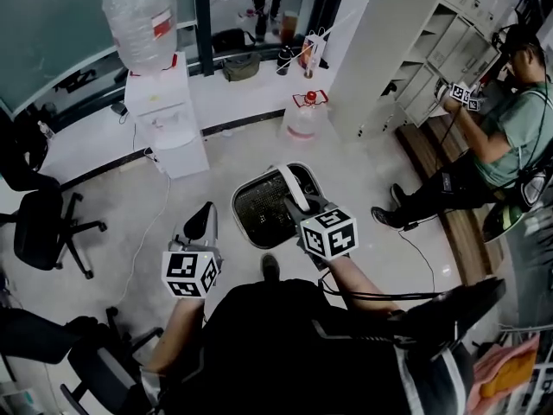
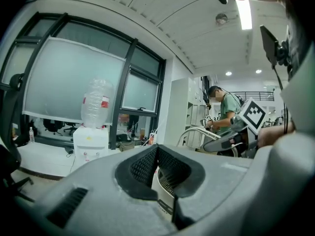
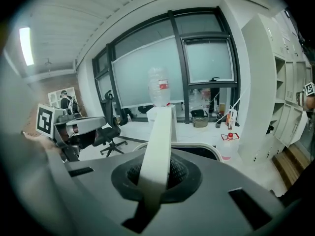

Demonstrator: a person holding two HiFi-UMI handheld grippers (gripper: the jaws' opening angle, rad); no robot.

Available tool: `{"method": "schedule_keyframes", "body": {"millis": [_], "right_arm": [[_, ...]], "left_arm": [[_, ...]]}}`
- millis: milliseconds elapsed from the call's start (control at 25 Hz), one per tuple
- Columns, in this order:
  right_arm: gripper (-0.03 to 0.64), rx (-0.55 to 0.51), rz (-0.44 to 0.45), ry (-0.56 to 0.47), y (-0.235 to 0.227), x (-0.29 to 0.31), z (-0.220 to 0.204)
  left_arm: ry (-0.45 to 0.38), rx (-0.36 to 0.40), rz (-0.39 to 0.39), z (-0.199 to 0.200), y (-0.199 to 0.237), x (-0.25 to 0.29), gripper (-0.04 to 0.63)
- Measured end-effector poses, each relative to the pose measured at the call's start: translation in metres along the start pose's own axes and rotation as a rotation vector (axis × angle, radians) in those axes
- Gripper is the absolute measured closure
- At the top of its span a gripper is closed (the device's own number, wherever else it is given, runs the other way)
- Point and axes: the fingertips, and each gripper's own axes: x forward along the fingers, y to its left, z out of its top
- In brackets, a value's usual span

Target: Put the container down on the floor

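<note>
The container (image 1: 238, 207) is a white-rimmed bin with a dark mesh inside and a white bail handle (image 1: 292, 186). It hangs in front of my feet; whether its base touches the pale floor is hidden. My right gripper (image 1: 304, 207) is shut on that handle, and the white strap (image 3: 158, 151) runs straight up between its pads, with the bin's rim (image 3: 206, 148) behind. My left gripper (image 1: 200, 223) sits left of the bin, apart from it, shut with nothing in it. Over its closed jaws the left gripper view shows part of the bin (image 2: 165, 191).
A water dispenser (image 1: 160, 102) with a bottle stands at the back left, and a water jug (image 1: 302, 119) stands behind the bin by a white pillar (image 1: 389, 41). Office chairs (image 1: 43, 223) are at the left. Another person (image 1: 501, 137) works at shelves on the right.
</note>
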Motion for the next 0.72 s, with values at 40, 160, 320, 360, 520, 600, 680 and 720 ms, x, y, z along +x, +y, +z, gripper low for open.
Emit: {"method": "schedule_keyframes", "body": {"millis": [40,160,320,360,520,600,680,720], "right_arm": [[0.609,-0.003,0.005,0.002,-0.006,0.005,0.003],[0.609,-0.007,0.025,-0.001,-0.022,0.017,0.013],[0.609,-0.023,0.054,-0.001,-0.044,0.029,0.024],[0.609,-0.027,0.058,0.001,-0.049,0.032,0.027],[0.609,-0.021,0.084,0.004,-0.070,0.044,0.039],[0.609,-0.018,0.094,0.007,-0.082,0.047,0.040],[0.609,-0.017,0.099,0.005,-0.094,0.051,0.042],[0.609,-0.018,0.100,0.004,-0.099,0.054,0.043]], "left_arm": [[0.005,0.004,0.003,0.002,0.001,0.008,0.588],[0.015,0.012,0.013,0.007,0.004,0.031,0.588],[0.023,0.002,0.023,0.013,0.003,0.060,0.588],[0.026,-0.003,0.027,0.015,0.003,0.067,0.588],[0.041,-0.008,0.049,0.018,0.002,0.094,0.588],[0.045,-0.006,0.056,0.018,-0.002,0.105,0.588],[0.046,0.003,0.057,0.020,-0.006,0.117,0.588],[0.044,0.007,0.056,0.022,-0.007,0.122,0.588]]}}
